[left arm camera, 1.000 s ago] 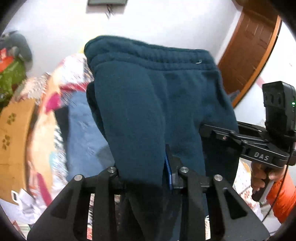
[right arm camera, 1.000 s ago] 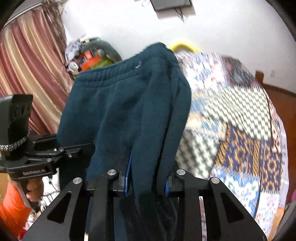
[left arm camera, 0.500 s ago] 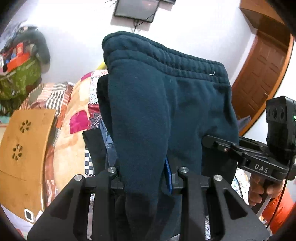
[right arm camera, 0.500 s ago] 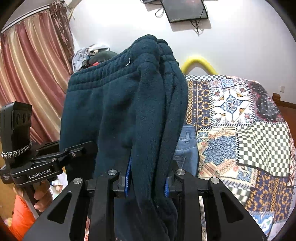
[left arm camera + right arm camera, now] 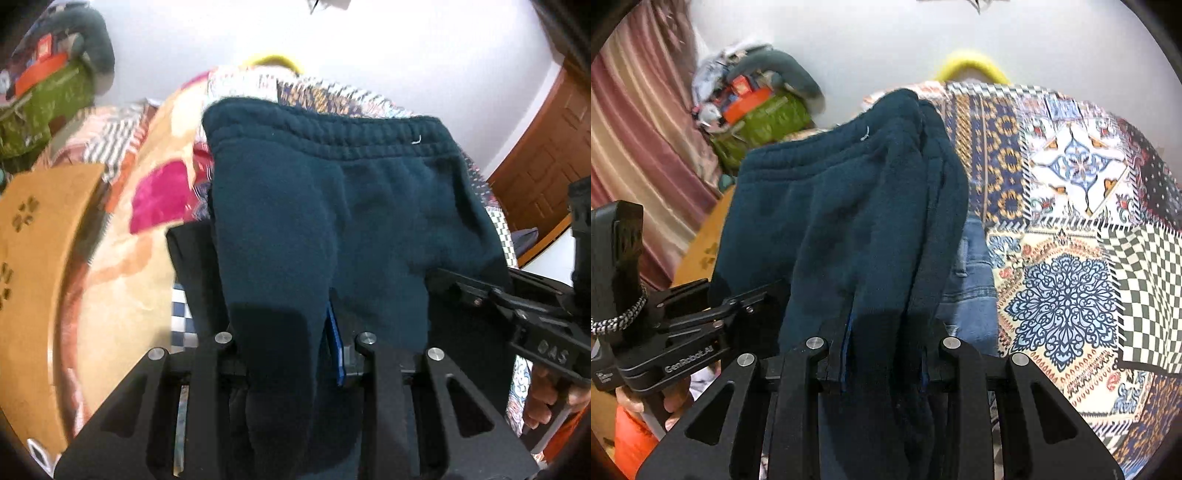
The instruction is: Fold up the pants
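Note:
Dark teal fleece pants (image 5: 332, 206) hang doubled over between both grippers, waistband at the far end, above a patterned bedspread (image 5: 1071, 206). My left gripper (image 5: 291, 343) is shut on one thick fold of the pants. My right gripper (image 5: 886, 350) is shut on the other fold of the same pants (image 5: 849, 221). Each gripper shows in the other's view: the right one in the left wrist view (image 5: 524, 321), the left one in the right wrist view (image 5: 683, 332).
Blue jeans (image 5: 971, 280) and a black garment (image 5: 188, 254) lie on the bed under the pants. A wooden headboard panel (image 5: 33, 258) is at left. A clutter pile with a green bag (image 5: 764, 114) stands by the curtain; a wooden door (image 5: 546, 162) is at right.
Both grippers have tilted down toward the bed with the pants. The waistband end has dropped lower and farther out over the bedspread.

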